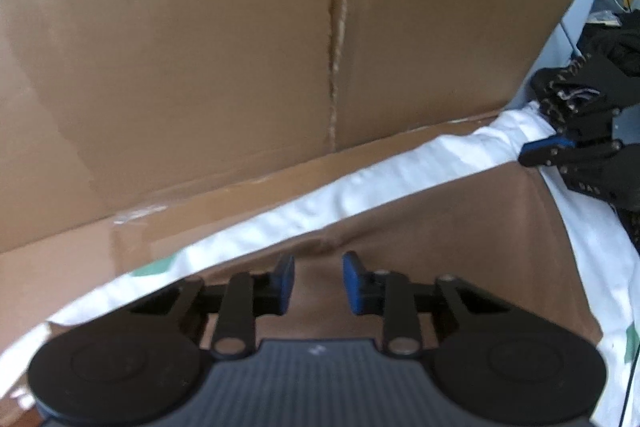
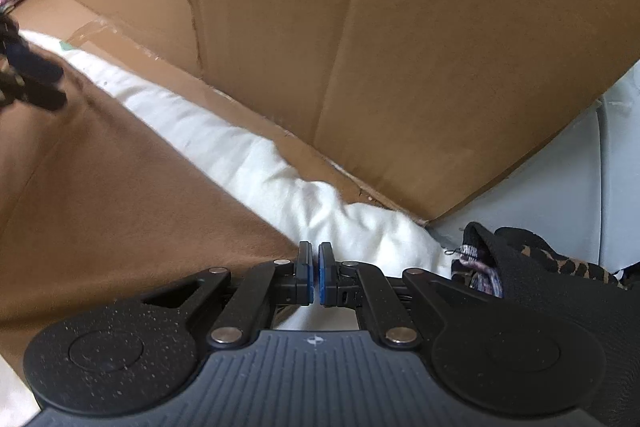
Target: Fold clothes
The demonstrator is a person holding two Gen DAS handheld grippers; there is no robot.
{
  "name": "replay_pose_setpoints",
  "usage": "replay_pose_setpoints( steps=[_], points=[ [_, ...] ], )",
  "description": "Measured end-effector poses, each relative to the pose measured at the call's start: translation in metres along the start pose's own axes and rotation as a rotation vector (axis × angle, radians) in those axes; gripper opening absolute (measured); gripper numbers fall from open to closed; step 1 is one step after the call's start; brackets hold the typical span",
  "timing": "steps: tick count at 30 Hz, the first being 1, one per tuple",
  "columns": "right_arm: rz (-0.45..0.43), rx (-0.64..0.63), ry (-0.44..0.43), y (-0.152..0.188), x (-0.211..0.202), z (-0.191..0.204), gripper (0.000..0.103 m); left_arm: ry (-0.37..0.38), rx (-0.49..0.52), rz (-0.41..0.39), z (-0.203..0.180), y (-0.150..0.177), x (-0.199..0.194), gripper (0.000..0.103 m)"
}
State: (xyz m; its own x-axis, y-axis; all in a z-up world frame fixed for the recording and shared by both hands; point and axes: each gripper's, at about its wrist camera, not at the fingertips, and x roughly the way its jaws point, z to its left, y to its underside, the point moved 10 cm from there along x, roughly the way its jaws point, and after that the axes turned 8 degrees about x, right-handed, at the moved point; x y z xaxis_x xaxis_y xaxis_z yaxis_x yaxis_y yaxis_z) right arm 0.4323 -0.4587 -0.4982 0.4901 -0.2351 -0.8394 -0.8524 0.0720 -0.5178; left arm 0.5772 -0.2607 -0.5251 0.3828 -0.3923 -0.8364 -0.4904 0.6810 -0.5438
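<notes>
A brown garment (image 1: 440, 247) lies spread flat on a white sheet (image 1: 360, 187), in front of a cardboard wall. My left gripper (image 1: 319, 283) hovers over the garment's far edge, its blue pads (image 1: 352, 283) apart with only brown cloth showing below the gap. In the right wrist view the same brown garment (image 2: 100, 207) runs to a corner that ends right at my right gripper (image 2: 316, 277). That gripper's pads are together on the corner. The right gripper (image 1: 538, 151) also shows at the garment's far right corner in the left wrist view. The left gripper (image 2: 36, 83) appears blurred at the left.
A tall cardboard box wall (image 1: 200, 47) stands just behind the sheet, and its wall (image 2: 400, 47) fills the right wrist view. A pile of dark and leopard-print clothes (image 2: 520, 267) lies to the right. A pale wall (image 2: 560, 187) is behind it.
</notes>
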Motion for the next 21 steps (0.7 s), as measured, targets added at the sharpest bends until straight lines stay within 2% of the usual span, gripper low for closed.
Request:
replay_pose_setpoints(
  steps=[3,9,12,14,19,21],
  points=[
    [-0.008,0.033,-0.020,0.000,-0.003,-0.002,0.001,0.007,-0.013,0.013,-0.005,-0.002,0.015,0.020],
    [-0.051,0.115,-0.079,0.007,-0.037,-0.004,0.005,0.009,-0.047,0.019,0.000,-0.008,0.036,0.019],
    [-0.056,0.191,-0.112,0.022,-0.053,-0.003,0.007,0.003,-0.053,0.016,0.003,-0.015,0.044,0.017],
    [-0.063,0.222,-0.139,0.033,-0.066,0.002,0.017,-0.003,-0.056,0.013,0.006,-0.020,0.048,0.015],
    [-0.035,0.321,-0.197,0.059,-0.084,0.014,0.018,-0.007,-0.044,0.039,0.006,-0.030,0.055,0.013],
    [-0.015,0.367,-0.219,0.071,-0.087,0.018,0.023,-0.005,-0.033,0.038,0.006,-0.033,0.053,0.013]
  ],
)
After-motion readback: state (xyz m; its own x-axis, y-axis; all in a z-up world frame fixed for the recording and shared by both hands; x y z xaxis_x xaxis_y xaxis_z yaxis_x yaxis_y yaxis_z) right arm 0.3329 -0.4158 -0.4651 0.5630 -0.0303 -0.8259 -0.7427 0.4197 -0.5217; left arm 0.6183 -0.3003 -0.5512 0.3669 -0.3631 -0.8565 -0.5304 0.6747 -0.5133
